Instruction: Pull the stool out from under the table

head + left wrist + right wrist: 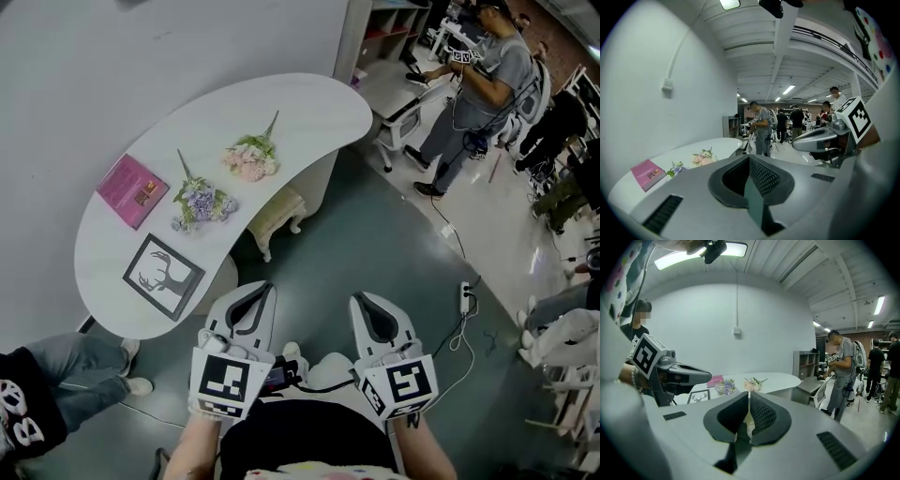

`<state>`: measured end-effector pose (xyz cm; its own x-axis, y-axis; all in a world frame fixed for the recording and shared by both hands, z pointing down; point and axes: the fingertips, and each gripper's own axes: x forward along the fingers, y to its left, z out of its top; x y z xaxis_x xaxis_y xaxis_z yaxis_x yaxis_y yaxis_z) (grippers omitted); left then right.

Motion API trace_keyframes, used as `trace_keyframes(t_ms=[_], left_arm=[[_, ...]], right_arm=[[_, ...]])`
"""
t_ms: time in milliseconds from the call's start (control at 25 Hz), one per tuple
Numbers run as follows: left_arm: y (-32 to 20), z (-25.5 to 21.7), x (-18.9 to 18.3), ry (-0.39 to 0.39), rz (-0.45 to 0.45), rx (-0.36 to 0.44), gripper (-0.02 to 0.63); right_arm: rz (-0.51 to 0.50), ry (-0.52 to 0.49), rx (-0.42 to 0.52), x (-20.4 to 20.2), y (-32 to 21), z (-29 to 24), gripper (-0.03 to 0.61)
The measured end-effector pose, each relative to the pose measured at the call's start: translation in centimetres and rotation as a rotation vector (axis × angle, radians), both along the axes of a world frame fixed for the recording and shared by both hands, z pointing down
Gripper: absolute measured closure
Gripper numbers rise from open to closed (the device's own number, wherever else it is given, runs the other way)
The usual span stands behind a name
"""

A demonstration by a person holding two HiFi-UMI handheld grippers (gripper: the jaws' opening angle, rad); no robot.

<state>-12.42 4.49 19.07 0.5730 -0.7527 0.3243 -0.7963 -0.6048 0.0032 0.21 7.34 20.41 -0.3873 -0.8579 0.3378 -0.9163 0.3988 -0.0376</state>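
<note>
Beneath one table (309,103) stands one stool (277,212), two bouquets (200,202) (251,157) atop.

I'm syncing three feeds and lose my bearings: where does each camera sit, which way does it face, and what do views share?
Head view: on the person's head, steeply down at the curved white table and cream stool partly beneath; left tongs, right tongs, forearms show.
Left gripper view: on the left tongs, along their shut jaws toward the table; right tongs at right.
Right gripper view: on the right tongs, likewise; left tongs at left.
Shared: all show the table's pink book.
</note>
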Motion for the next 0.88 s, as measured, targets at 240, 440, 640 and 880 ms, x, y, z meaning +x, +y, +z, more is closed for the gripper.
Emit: trace_keyframes(t_ms=[240, 440, 640, 880], left_arm=[[-0.5, 0.6, 0.0, -0.005, -0.003, -0.017, 0.597], [-1.1, 1.0, -0.1, -0.018, -0.024, -0.020, 0.597], [-2.2, 1.5, 0.2, -0.001, -0.080, -0.033, 0.597], [-3.9, 2.5, 0.8, 0.016, -0.151, -0.056, 0.597]], right_arm=[[-0.003, 0.000, -0.027, 0.2, -0.5, 0.6, 0.538], [-0.036, 0.002, -0.034, 0.4, -1.7, 1.3, 0.538], [-0.064, -0.023, -0.048, 1.3, -3.3, 2.0, 0.538], [-0.122, 0.007, -0.079, 2.6, -5.6, 3.8, 0.538]])
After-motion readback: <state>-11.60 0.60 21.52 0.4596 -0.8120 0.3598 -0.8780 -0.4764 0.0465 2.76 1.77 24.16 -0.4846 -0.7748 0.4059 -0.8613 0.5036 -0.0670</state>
